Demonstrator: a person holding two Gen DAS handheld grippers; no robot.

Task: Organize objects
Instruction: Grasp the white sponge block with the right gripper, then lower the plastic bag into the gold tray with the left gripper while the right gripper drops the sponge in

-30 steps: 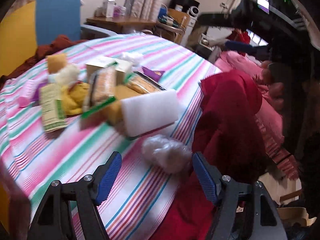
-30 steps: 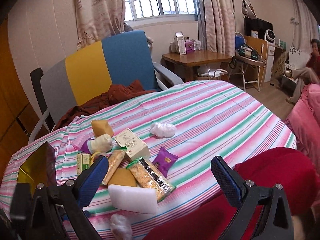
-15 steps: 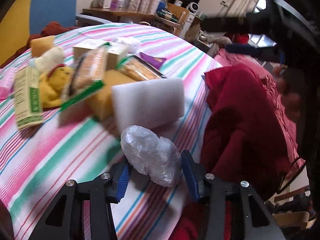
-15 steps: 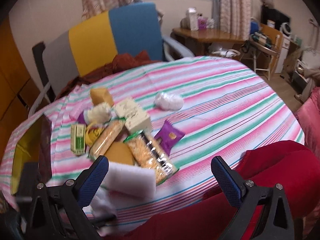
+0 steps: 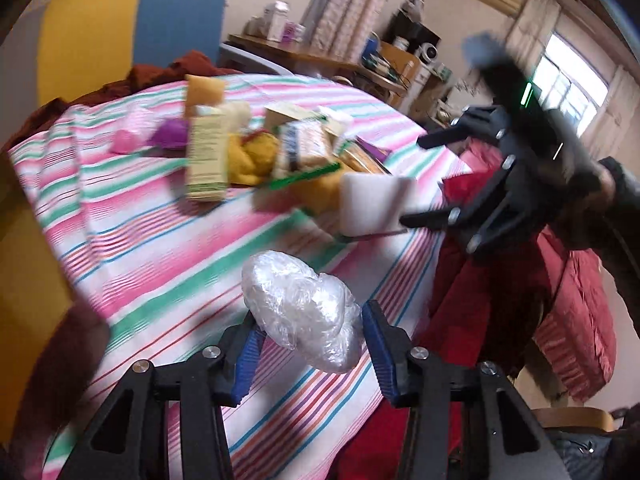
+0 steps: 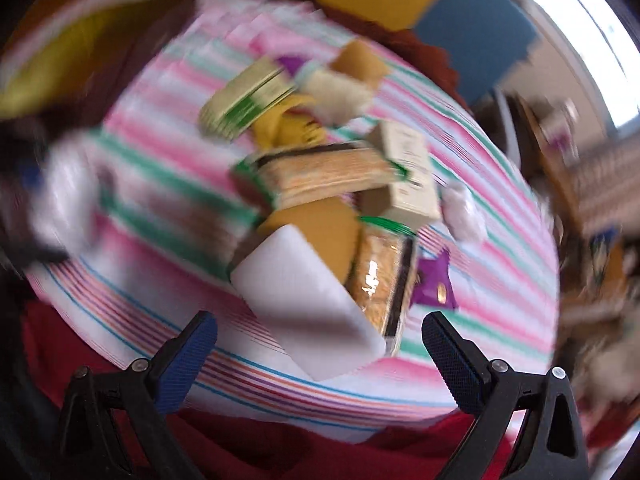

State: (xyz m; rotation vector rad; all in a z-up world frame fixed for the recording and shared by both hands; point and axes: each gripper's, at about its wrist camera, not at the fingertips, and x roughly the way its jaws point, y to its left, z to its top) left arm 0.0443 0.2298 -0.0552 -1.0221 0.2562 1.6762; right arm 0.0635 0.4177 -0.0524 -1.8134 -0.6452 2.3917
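Gripping a crumpled clear plastic bundle (image 5: 302,312), the left gripper (image 5: 308,344) is holding it clear of the striped tablecloth (image 5: 160,232). Hovering with jaws spread and nothing between them, the right gripper (image 6: 318,344) is facing the white foam block (image 6: 304,308), lying just ahead at 12 o'clock, long axis running 10 to 4. The right is judged nearer. Snack packets (image 6: 328,180) are crowding beyond; the blue-and-yellow chair (image 5: 132,28) is standing at 11 o'clock

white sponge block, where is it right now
In the right wrist view the white sponge block lies on the striped tablecloth near the table's front edge, just ahead of the open right tongs, overlapping a yellow sponge.
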